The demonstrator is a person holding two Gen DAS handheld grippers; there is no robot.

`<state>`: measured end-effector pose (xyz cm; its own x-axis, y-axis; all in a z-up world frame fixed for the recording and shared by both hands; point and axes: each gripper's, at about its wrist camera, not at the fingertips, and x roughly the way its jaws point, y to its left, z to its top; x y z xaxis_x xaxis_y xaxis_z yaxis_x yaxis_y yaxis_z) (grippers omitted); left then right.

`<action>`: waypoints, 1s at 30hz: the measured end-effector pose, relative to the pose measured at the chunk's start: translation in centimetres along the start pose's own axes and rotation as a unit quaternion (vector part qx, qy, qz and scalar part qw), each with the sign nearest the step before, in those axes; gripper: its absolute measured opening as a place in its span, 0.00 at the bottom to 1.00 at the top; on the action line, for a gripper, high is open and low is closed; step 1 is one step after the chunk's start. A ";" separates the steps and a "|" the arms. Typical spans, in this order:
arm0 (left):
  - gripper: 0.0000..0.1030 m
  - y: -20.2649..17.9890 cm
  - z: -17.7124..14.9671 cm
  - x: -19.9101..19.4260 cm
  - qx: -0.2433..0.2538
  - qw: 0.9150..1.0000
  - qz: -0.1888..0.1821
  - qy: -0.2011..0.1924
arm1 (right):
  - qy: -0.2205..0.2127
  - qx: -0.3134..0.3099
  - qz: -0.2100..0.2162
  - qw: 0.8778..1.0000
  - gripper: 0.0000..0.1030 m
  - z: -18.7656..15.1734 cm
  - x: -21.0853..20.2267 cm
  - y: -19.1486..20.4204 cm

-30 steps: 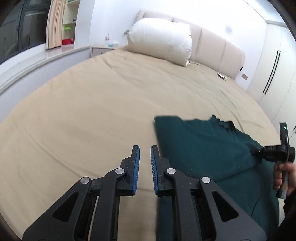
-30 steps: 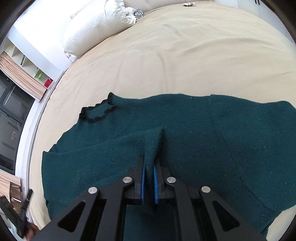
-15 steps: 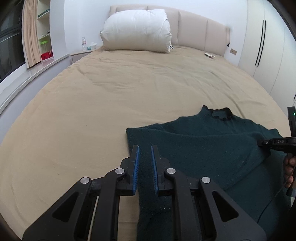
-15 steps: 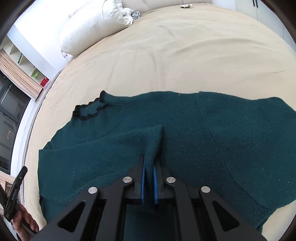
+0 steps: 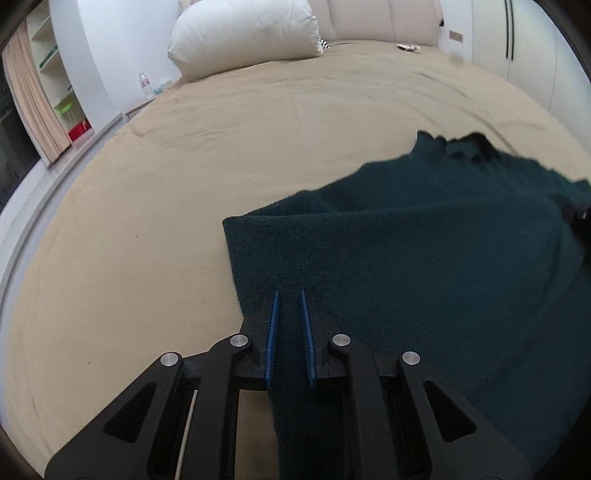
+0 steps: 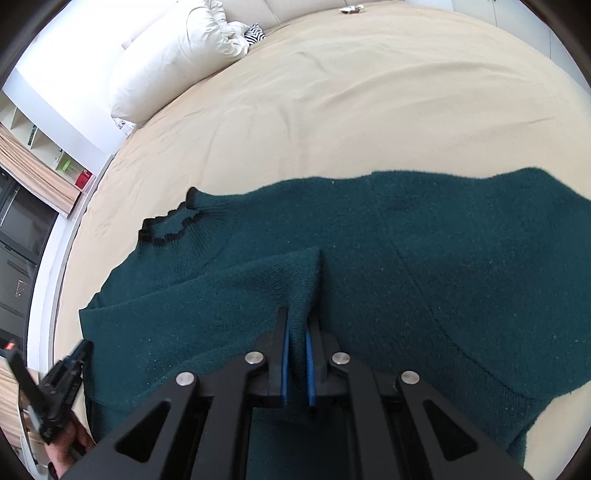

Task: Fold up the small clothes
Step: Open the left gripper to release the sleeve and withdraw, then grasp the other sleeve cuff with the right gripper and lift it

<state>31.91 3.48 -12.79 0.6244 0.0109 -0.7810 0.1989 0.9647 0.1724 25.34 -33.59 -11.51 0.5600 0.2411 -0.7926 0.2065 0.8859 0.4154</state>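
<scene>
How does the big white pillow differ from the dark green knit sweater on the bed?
The big white pillow is puffy and sits propped at the headboard end; the dark green knit sweater lies spread low near the cameras. The pillow is untouched, while the sweater is pinched by both claws. Both rest on the beige bedspread.

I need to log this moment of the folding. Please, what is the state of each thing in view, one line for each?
Green sweater: spread on the bed, partly folded, one flap lifted.
Left gripper: shut on the sweater's edge.
Right gripper: shut on a pinched fold of the sweater.
Bed cover: flat, lightly creased.
Pillow: lying at the headboard.
</scene>
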 end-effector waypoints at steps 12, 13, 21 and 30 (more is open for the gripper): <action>0.12 1.3 -0.8 -0.1 -0.018 1.000 -0.025 0.000 | -0.088 -0.059 0.045 0.993 0.18 -1.5 -5.7 3.7; 0.12 2.0 -0.9 -0.2 -0.029 0.999 -0.035 0.003 | -0.078 -0.084 0.041 0.993 0.20 -2.0 -5.1 4.6; 0.12 7.8 0.0 -4.0 -0.119 0.992 -0.019 -0.030 | -0.043 -0.067 0.046 0.996 0.25 -2.8 -2.6 4.3; 0.12 -2.5 -1.2 0.9 0.031 0.999 0.041 -0.009 | -0.049 -0.020 0.056 0.997 0.35 -3.0 -3.2 0.2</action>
<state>31.05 1.35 -14.62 0.6531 0.0833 -0.7527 0.1925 0.9430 0.2714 21.13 -33.01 -10.24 0.6543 0.3005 -0.6939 0.1080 0.8712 0.4790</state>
